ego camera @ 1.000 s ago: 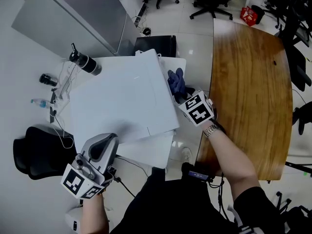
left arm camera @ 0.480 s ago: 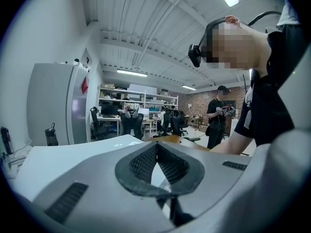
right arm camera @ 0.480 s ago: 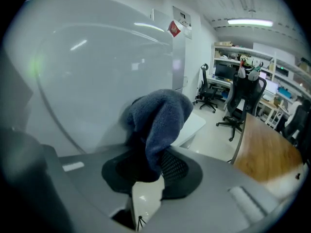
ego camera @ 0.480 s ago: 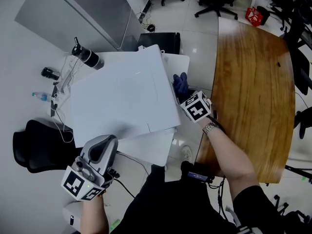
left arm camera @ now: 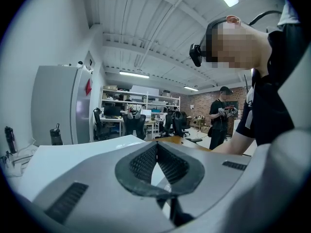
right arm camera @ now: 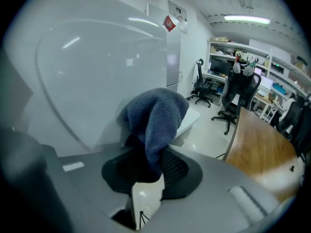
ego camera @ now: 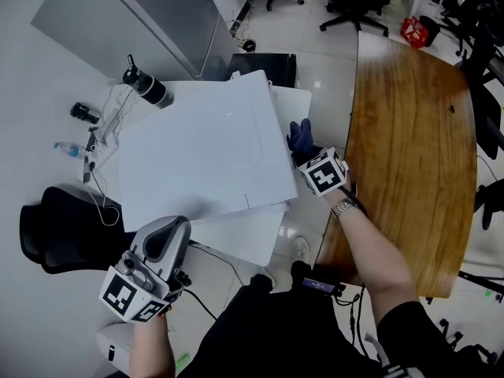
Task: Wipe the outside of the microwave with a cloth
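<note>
We note the right gripper (right arm camera: 153, 161) with its jaws partly closed, pinching the blue cloth (right arm camera: 155, 115) up against the right side wall of the white microwave (ego camera: 205, 156). Left gripper (left arm camera: 156, 159): jaws fully together, empty, near left of the microwave.

Noted white microwave (ego camera: 197, 164) standing upright; found dark blue cloth (ego camera: 300, 138) bunched, raised against its right-hand side wall

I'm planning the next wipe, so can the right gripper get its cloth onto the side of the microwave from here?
Probably yes. The right gripper is shut on the blue cloth right beside the microwave side wall, nothing stands between them, and the gap to the wooden table leaves room.
</note>
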The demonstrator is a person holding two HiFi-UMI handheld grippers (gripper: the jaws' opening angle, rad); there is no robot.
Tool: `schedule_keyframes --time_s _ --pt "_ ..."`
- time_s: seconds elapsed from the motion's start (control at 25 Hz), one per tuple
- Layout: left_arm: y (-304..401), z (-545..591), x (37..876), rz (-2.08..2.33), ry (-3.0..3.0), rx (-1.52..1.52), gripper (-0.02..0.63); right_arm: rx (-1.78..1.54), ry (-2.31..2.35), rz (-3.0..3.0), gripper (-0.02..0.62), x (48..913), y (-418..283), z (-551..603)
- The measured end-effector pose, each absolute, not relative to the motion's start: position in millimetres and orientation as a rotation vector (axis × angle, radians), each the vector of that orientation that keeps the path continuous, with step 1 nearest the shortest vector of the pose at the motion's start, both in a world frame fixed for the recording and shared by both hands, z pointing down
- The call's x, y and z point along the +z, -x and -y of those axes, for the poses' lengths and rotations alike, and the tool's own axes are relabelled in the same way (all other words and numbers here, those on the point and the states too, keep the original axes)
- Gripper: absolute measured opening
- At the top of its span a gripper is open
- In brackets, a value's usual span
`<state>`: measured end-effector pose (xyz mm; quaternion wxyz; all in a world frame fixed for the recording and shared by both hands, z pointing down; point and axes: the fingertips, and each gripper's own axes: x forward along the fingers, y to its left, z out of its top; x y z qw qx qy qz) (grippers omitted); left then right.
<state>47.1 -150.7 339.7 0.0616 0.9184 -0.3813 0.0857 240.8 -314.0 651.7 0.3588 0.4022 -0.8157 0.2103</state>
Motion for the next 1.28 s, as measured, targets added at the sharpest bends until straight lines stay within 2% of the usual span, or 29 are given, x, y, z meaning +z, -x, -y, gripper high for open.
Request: schedule_keyframes --time_s 0.72,1.0,1.28 --pt "5.0 116.4 331.1 1.095 -2.811 0.054 0.005 0.451 -1.299 2.02 0.083 566.4 -284.7 228.6" --pt "48.4 76.5 330.1 1.103 -2.805 -0.019 0.005 0.398 -1.375 2.011 0.083 525.2 -262.5 151.6" --pt "84.2 35.7 328.0 1.138 -2.799 -0.065 0.005 0.34 -1.375 2.101 0.083 488.1 -208.3 93.0"
